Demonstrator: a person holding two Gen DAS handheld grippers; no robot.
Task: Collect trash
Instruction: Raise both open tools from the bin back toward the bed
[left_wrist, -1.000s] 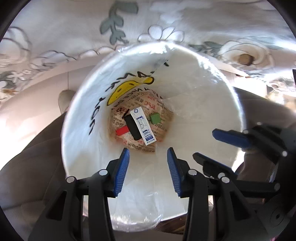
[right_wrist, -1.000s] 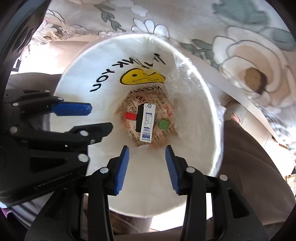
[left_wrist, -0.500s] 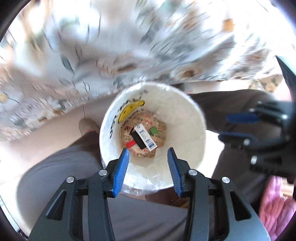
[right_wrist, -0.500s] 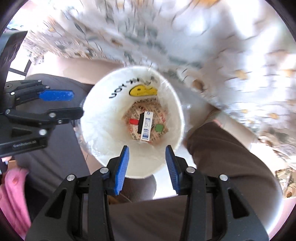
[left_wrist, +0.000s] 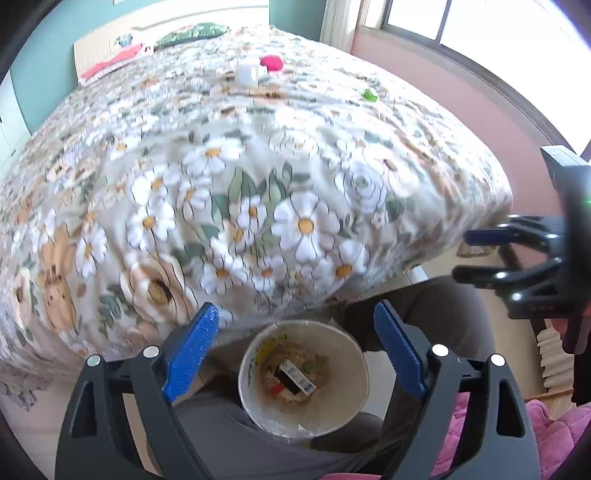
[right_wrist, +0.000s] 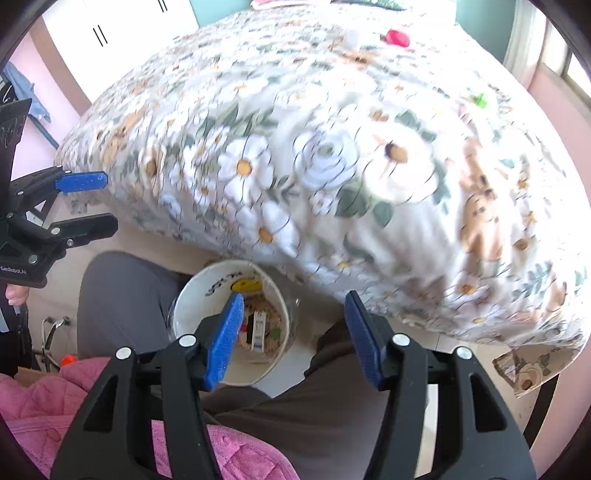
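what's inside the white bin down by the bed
The bin has a plastic liner and holds a white-and-blue box, a black piece, a red scrap and a green bit; anything beneath them is hidden.

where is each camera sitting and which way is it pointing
Left wrist: rides the left claw, angled steeply down at the lined bin and the floral bed; grey trouser legs show, and the right claw at the right edge.
Right wrist: rides the right claw, angled down at the same bin and bed; the left claw shows at the left edge.
Both share bin, bed, legs; both claws' jaws are opening with nothing between them.
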